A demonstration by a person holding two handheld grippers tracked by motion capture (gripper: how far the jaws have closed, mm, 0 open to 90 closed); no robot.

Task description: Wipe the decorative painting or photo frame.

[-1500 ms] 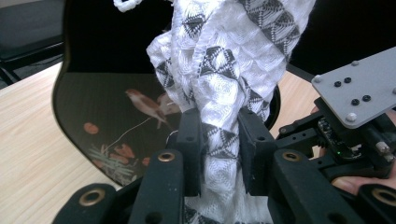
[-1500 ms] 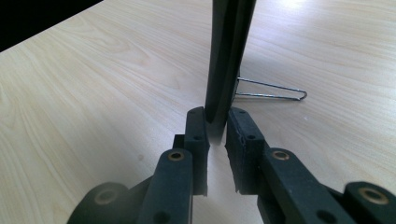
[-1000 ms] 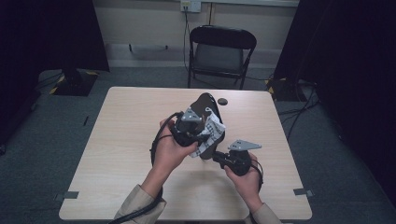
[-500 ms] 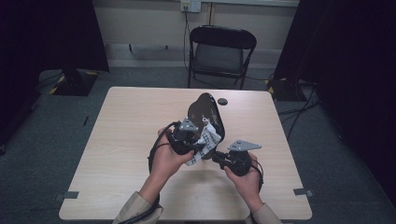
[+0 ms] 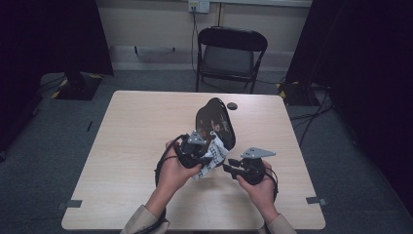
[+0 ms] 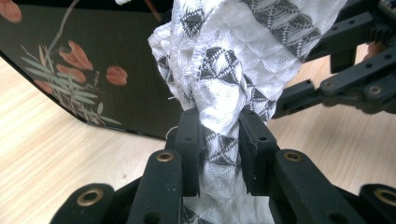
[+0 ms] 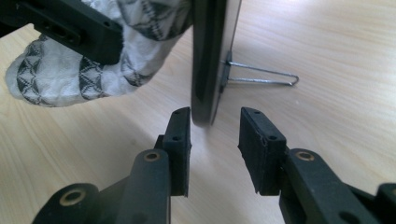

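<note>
A person wipes a dark oval plaque (image 5: 215,122) painted with flowers, propped upright on its wire stand (image 7: 261,74) just past the centre of the wooden surface (image 5: 126,141), with a small dark disc (image 5: 232,105) lying at about one o'clock from it. The left gripper (image 6: 219,149) is clenched on a bunched white cloth (image 6: 233,70) with a grey diamond pattern, held against the plaque's near face toward its lower edge. The right gripper (image 7: 215,135), at about four o'clock from the plaque, has just been opening; its jaws now stand apart on either side of the plaque's thin edge, one pad close against the dark face, the other clear of it. This looks like the wiping step, the steadying hold just let go. The next move likely calls for gentle cloth strokes, lest the freestanding plaque tip backward on its stand.
</note>
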